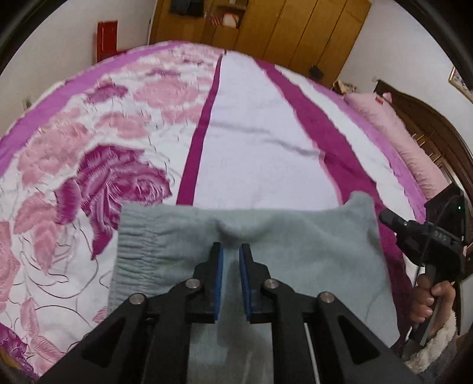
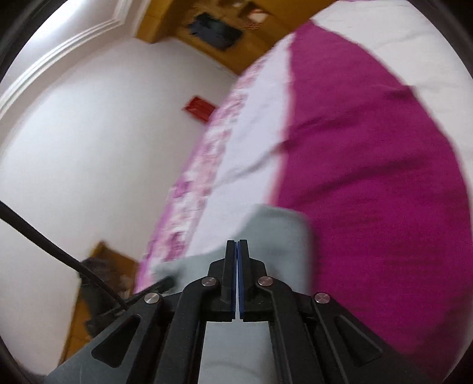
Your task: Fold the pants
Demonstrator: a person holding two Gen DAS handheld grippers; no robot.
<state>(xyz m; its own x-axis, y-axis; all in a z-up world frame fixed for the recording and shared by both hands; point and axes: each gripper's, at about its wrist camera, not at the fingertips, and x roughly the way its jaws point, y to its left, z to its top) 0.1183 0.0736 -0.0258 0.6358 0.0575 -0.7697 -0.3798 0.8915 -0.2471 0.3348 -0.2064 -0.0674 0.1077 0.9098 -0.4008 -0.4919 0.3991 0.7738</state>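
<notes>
Two grippers work over a bed whose blanket point(image 1: 88, 153) runs from pink and magenta roses at the left to white and magenta stripes. Grey pants point(image 1: 295, 254), folded, lie on its near edge. The left gripper point(image 1: 231, 251) stands slightly parted just over the cloth, nothing between its pads. A wooden wardrobe point(image 1: 295, 26) lines the far wall; pink pillows point(image 1: 393, 133) rest against a dark headboard. The right gripper point(image 2: 237, 246) is closed, empty, above the pants.

Pink floral bedspread point(image 1: 88, 153), wooden wardrobe point(image 1: 295, 29), pink pillow point(image 1: 393, 130), red wall panel point(image 1: 107, 37)
</notes>
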